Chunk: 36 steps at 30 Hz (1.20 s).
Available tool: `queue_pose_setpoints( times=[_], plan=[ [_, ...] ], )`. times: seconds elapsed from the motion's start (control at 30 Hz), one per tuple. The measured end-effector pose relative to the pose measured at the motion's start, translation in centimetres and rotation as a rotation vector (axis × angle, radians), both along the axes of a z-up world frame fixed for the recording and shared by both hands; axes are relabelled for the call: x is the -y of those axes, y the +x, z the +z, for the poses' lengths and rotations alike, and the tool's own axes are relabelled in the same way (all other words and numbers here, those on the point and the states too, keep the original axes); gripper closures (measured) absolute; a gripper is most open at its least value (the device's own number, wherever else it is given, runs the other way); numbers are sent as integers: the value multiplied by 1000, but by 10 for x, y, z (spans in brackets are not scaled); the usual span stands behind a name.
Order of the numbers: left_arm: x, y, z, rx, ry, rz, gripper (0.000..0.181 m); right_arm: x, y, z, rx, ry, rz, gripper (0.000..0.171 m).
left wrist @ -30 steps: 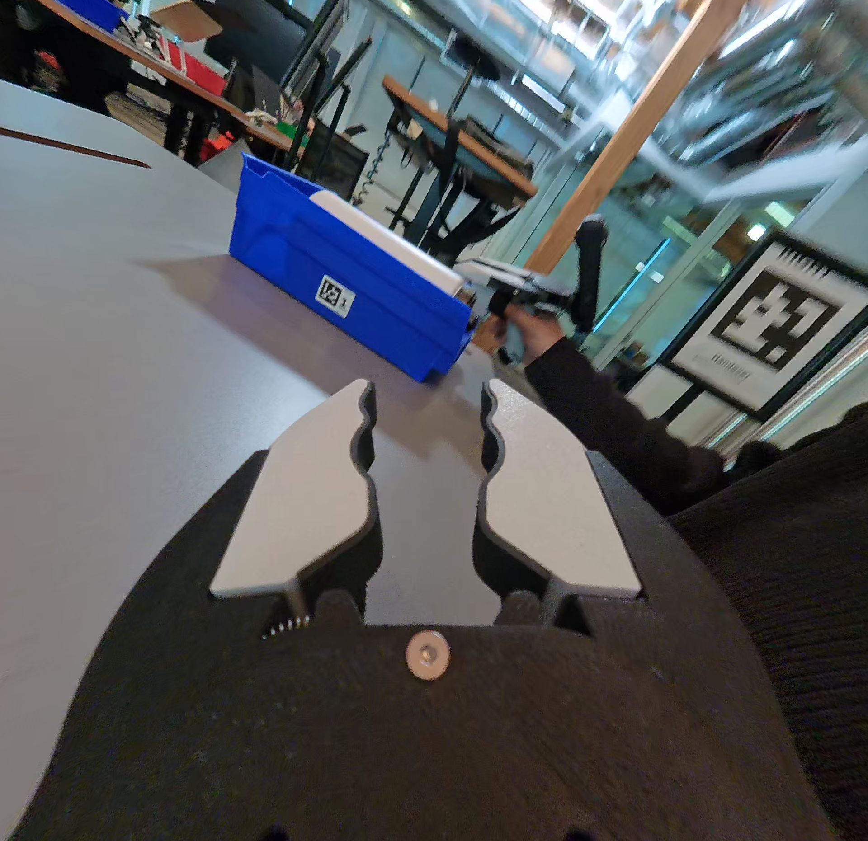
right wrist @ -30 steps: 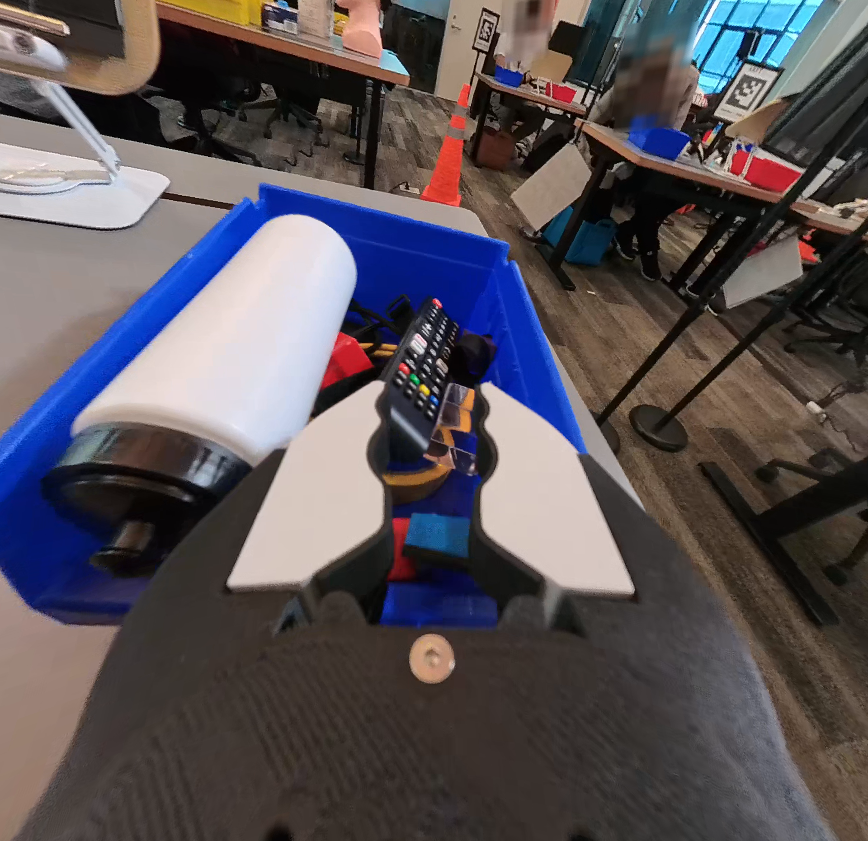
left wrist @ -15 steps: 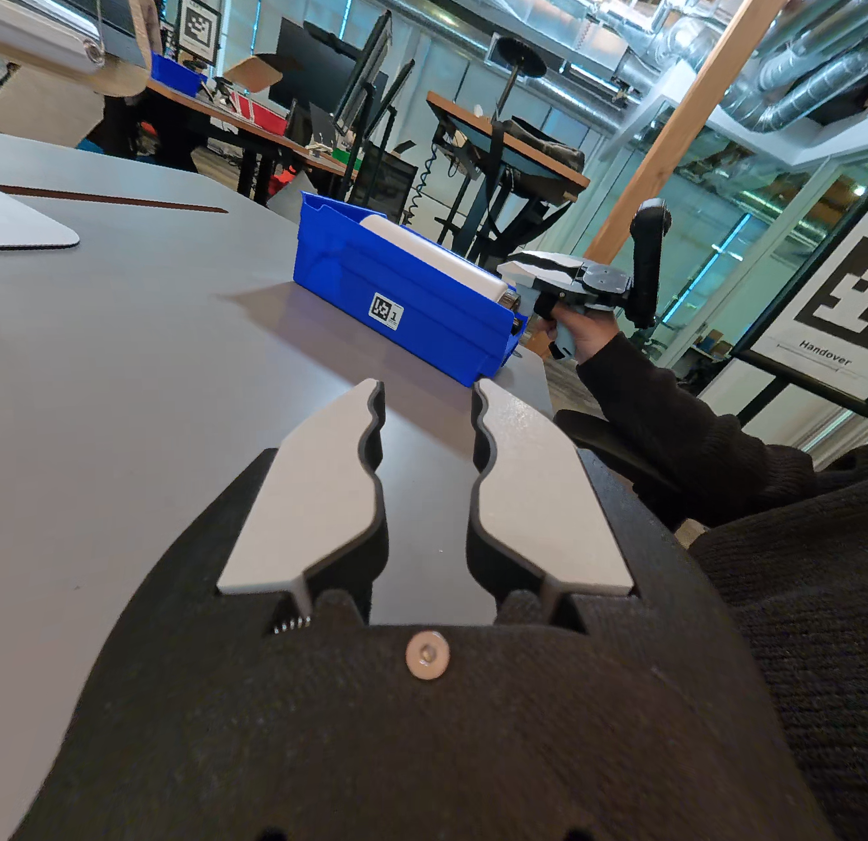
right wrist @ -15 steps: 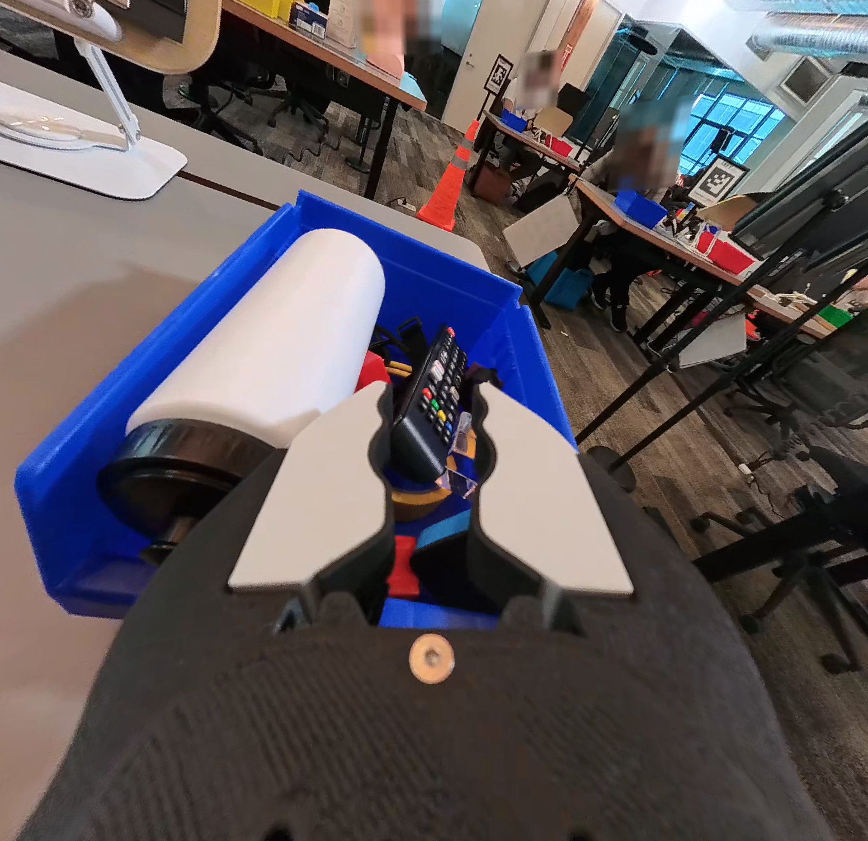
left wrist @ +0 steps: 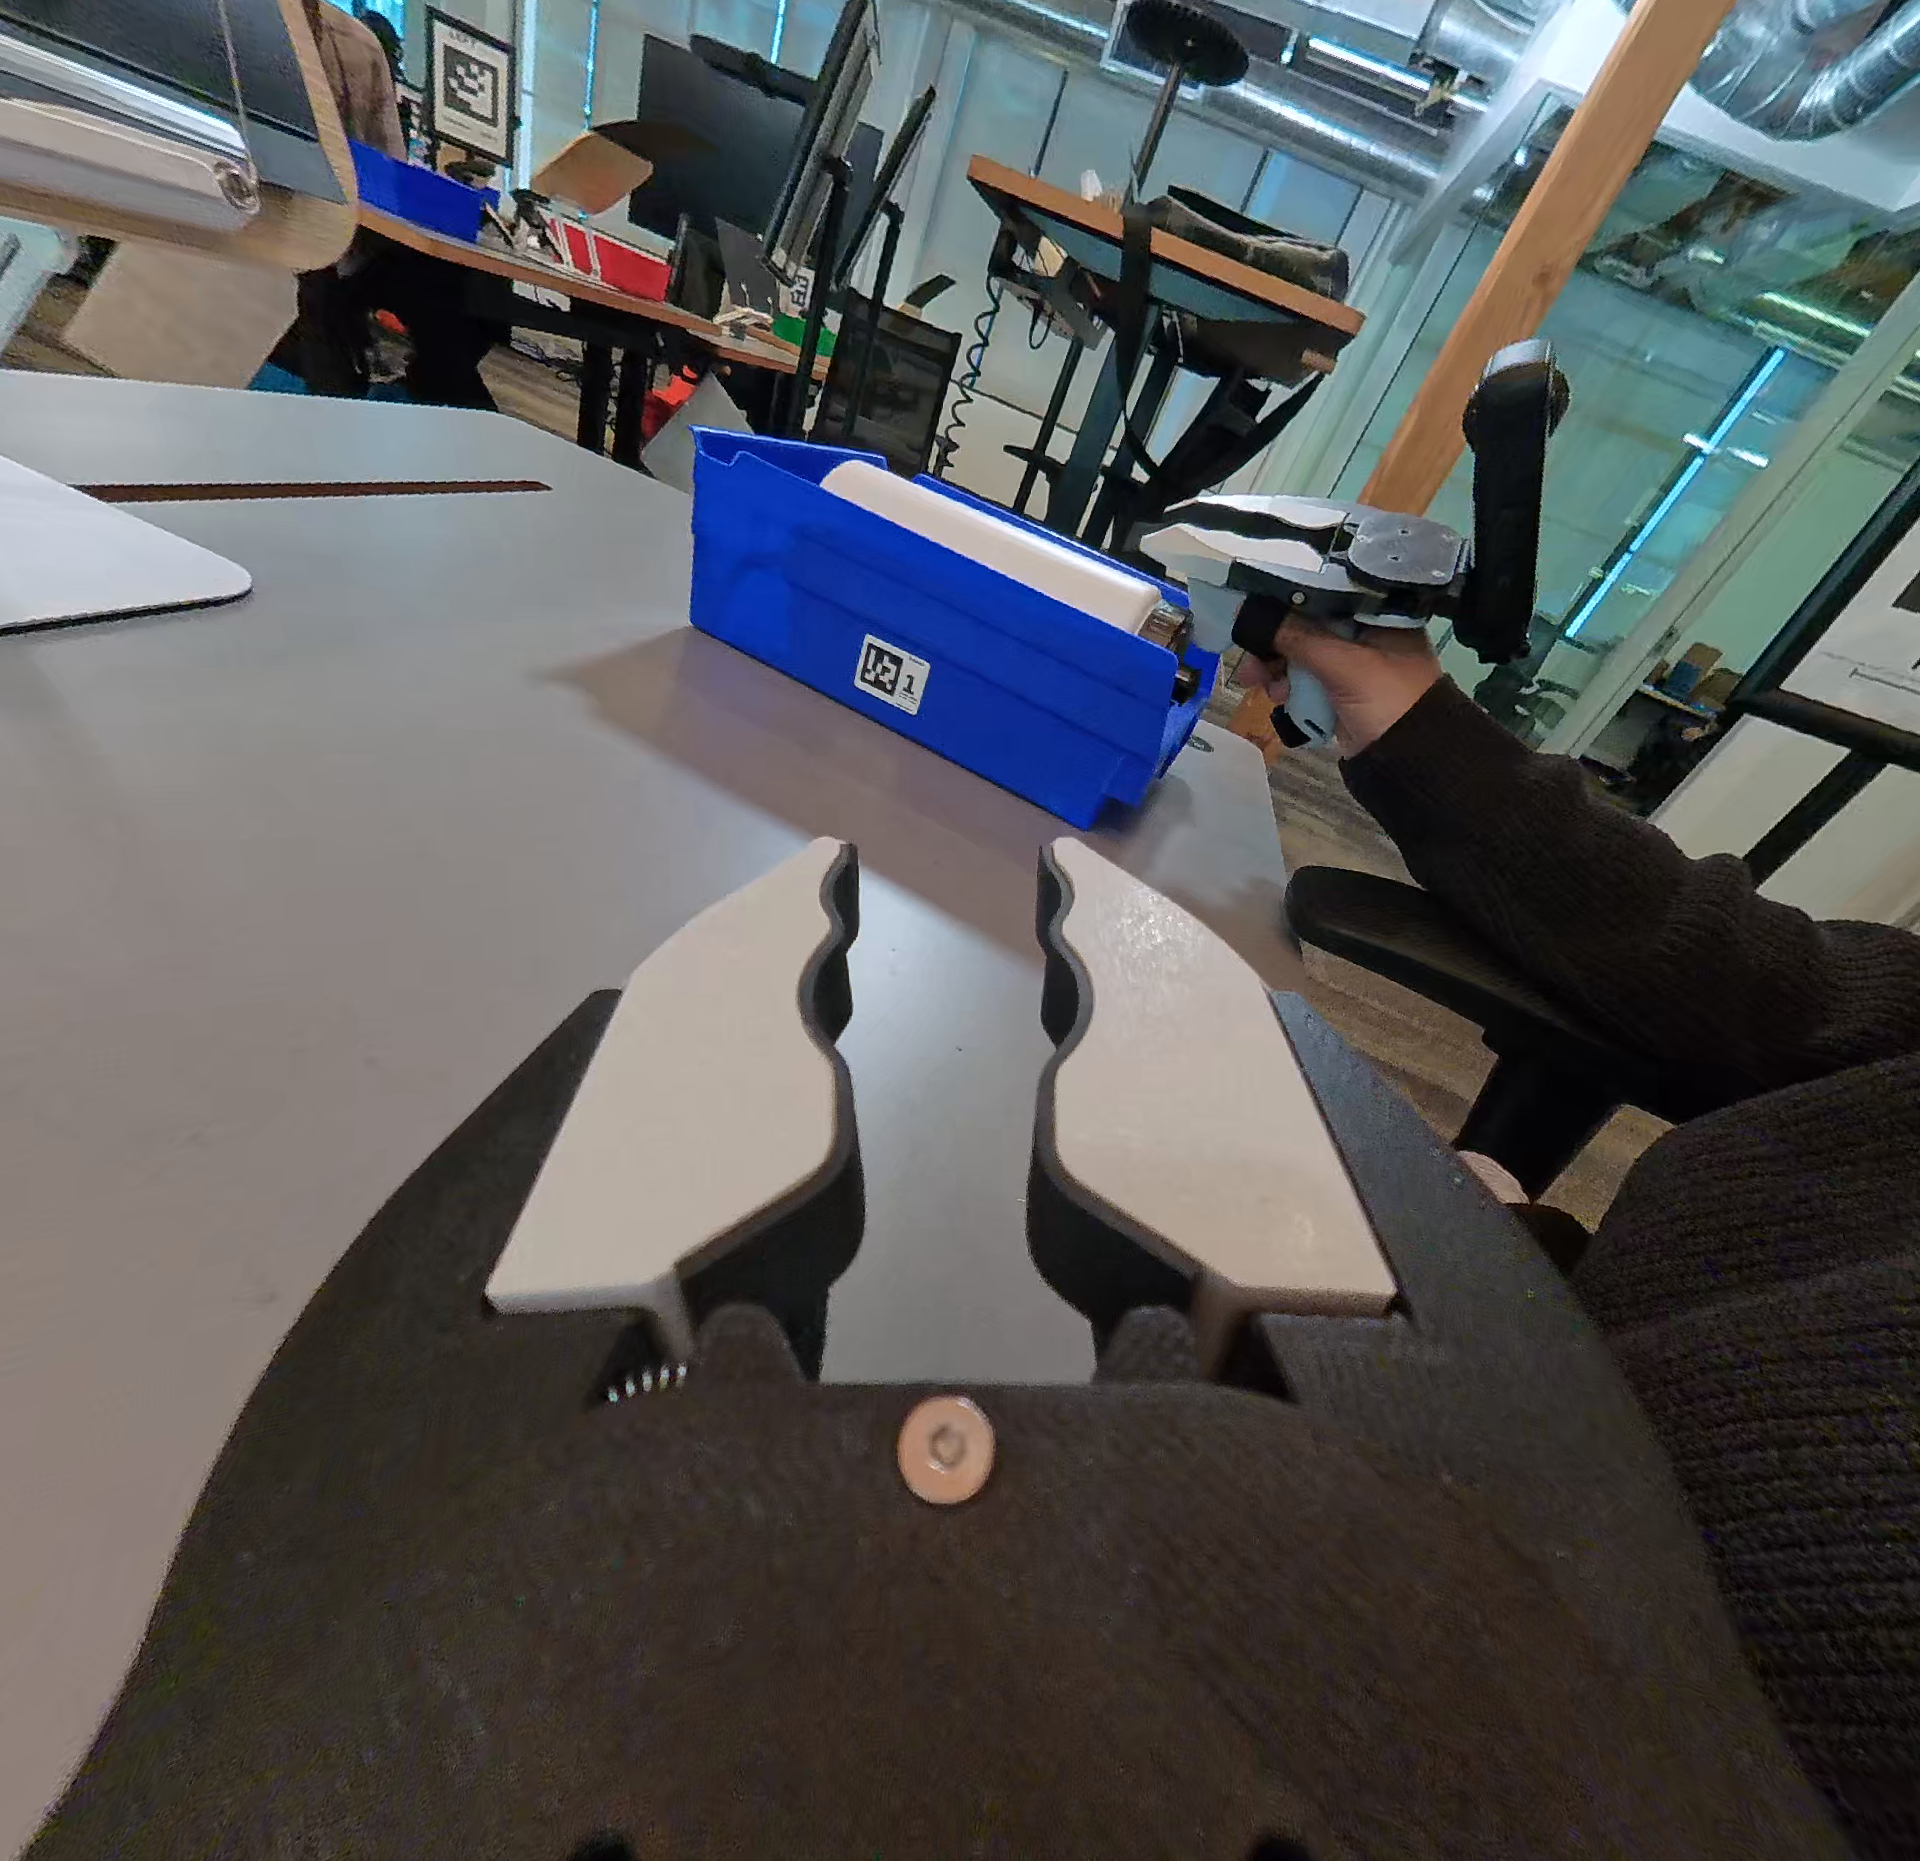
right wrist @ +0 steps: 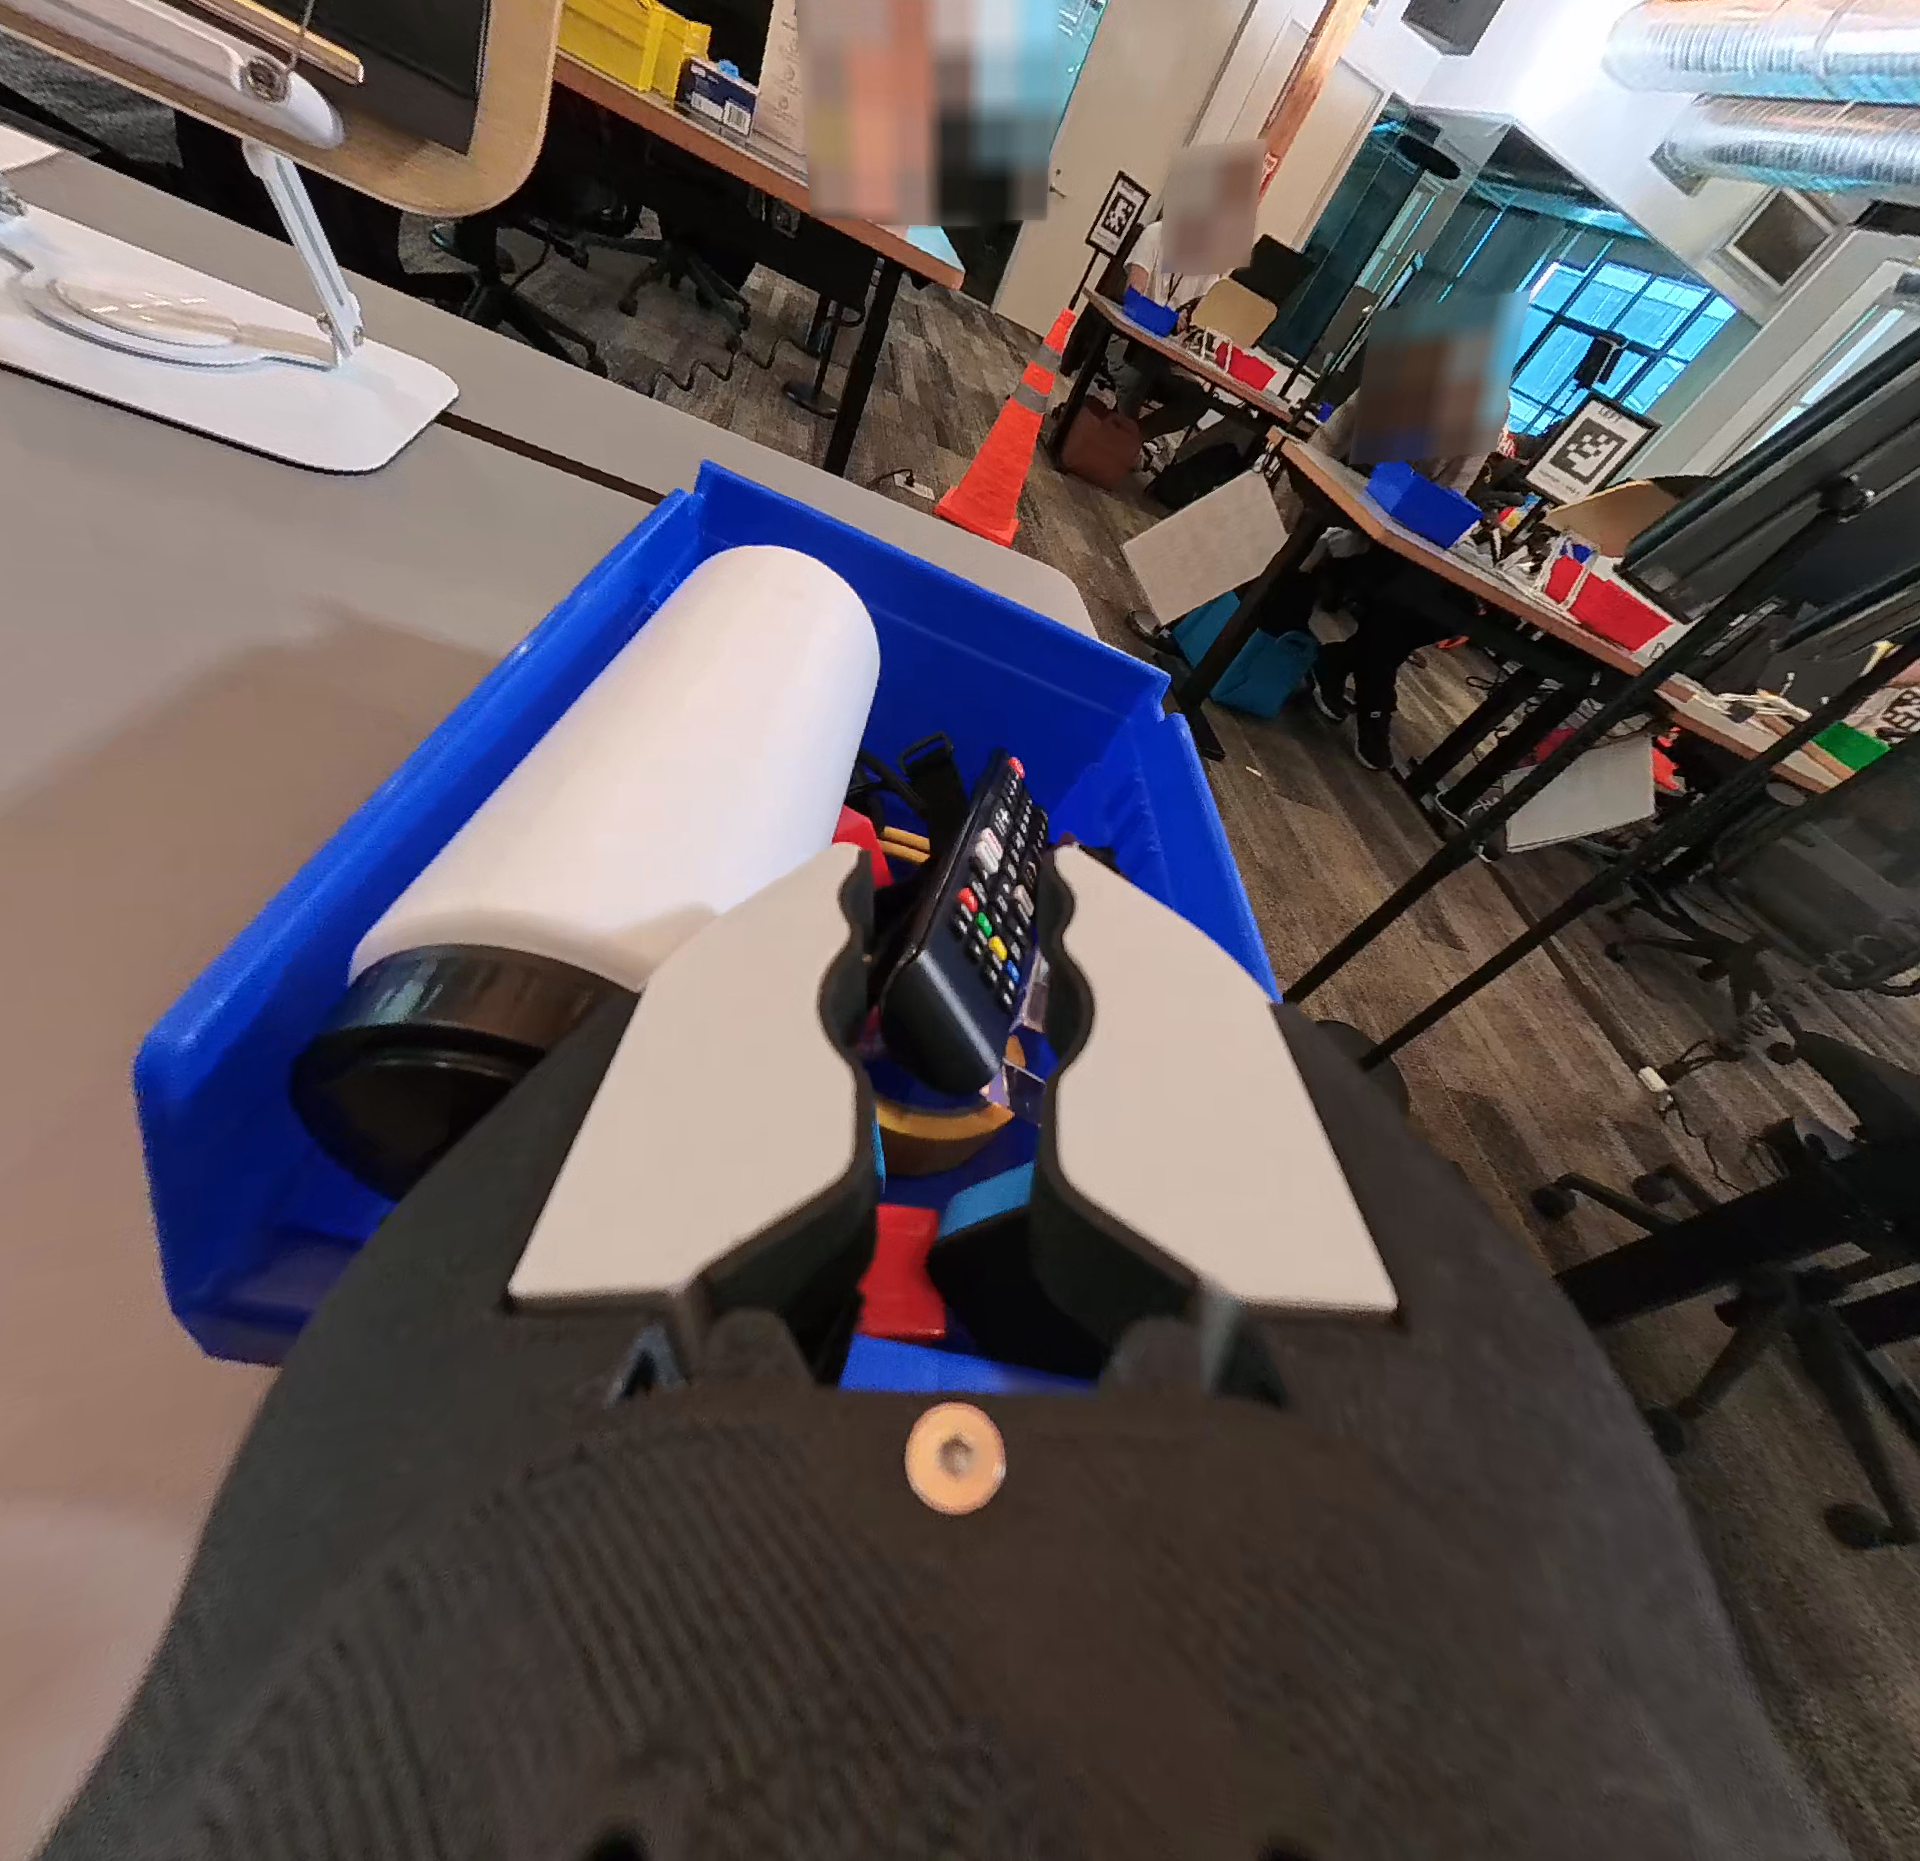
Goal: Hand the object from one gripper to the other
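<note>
Left tongs [left wrist: 948,861]: mine, spread, empty, above the grey table [left wrist: 312,824].
Right tongs [right wrist: 954,861]: mine, spread over the blue bin [right wrist: 239,990].
Remote control [right wrist: 977,928]: in bin, right of white cylinder [right wrist: 675,772], ungripped.

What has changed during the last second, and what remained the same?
The right hand-held gripper has drawn back and risen from the blue bin, open, taking nothing. The left hand-held gripper has levelled out over the grey table, open and empty. The remote control and white cylinder lie unmoved.
</note>
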<state>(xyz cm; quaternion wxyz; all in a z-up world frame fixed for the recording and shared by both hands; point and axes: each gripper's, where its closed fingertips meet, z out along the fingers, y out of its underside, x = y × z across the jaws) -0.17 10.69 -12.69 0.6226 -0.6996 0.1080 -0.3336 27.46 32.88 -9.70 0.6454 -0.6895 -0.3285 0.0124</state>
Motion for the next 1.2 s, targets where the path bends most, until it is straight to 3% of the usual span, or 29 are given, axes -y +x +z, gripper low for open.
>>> queue_pose_setpoints(
  times=[0.27,0.4,0.53,0.6,0.73,0.9,1.03,1.2],
  plan=[
    [0,-6,3,18,7,18,148,3,-1,5,-3,22,5,143],
    [-2,-5,0,14,-5,14,148,15,-9,25,-17,95,33,146],
    [1,-5,3,20,-3,16,148,61,-52,63,-49,235,212,148],
    [2,-5,6,8,5,21,149,92,-87,65,-66,239,349,148],
    [4,-2,5,-19,-2,5,149,141,-159,28,-10,150,579,147],
    [6,-2,5,-17,-8,-8,149,197,-230,-20,-69,-53,874,148],
    [8,-4,8,30,-18,-17,149,210,-251,-52,-8,-157,935,145],
    [8,-16,14,44,4,17,148,217,-265,-60,-35,-238,993,145]
  ],
)
